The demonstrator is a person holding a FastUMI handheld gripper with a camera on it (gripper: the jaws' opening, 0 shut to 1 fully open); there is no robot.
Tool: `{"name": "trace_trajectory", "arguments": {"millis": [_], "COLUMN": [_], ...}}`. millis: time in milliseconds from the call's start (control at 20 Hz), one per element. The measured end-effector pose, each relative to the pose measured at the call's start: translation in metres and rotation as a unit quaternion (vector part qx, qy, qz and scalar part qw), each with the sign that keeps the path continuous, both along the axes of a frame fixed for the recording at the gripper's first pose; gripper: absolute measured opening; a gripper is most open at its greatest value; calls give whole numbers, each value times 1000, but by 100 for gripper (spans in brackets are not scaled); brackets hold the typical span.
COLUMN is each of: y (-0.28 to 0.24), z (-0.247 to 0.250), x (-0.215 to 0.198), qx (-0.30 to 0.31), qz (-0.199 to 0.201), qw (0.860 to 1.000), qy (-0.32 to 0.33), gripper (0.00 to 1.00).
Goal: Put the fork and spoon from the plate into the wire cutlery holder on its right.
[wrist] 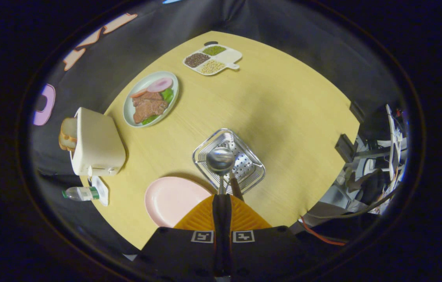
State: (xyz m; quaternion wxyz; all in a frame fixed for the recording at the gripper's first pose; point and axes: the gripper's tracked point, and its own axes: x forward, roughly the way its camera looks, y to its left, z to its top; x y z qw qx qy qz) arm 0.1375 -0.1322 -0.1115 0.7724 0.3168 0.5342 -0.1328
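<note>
My gripper (221, 197) is shut on the thin stem of a metal spoon (220, 160). The spoon's bowl points away from me and hangs over the square wire cutlery holder (250, 170), seen from above. A brown handle (236, 187) sticks up out of the holder just right of the spoon's stem; its lower end is hidden. The pink plate (170, 199) lies left of the holder, close to the fingers, with nothing on the part that shows.
A cream toaster (97, 143) with bread slices stands left, a water bottle (82, 194) lying near it. Beyond are a plate of meat and vegetables (151, 98) and a divided tray of beans (213, 58). Cables and equipment crowd the table's right edge (346, 156).
</note>
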Motion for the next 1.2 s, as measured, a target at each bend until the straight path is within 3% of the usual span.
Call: {"name": "trace_trajectory", "arguments": {"millis": [200,400,550,950,1200], "y": [-3,-6,-4,-17,-12], "z": [-8,-8,2,32,42], "x": [4,7,13,-5,-28], "qx": [3,0,-3,-88,-134], "qz": [17,33,40,71,89], "qw": [1000,999,999,992,983], "qy": [24,21,-7,-49,-90], "gripper": [5,14,37,100,100]}}
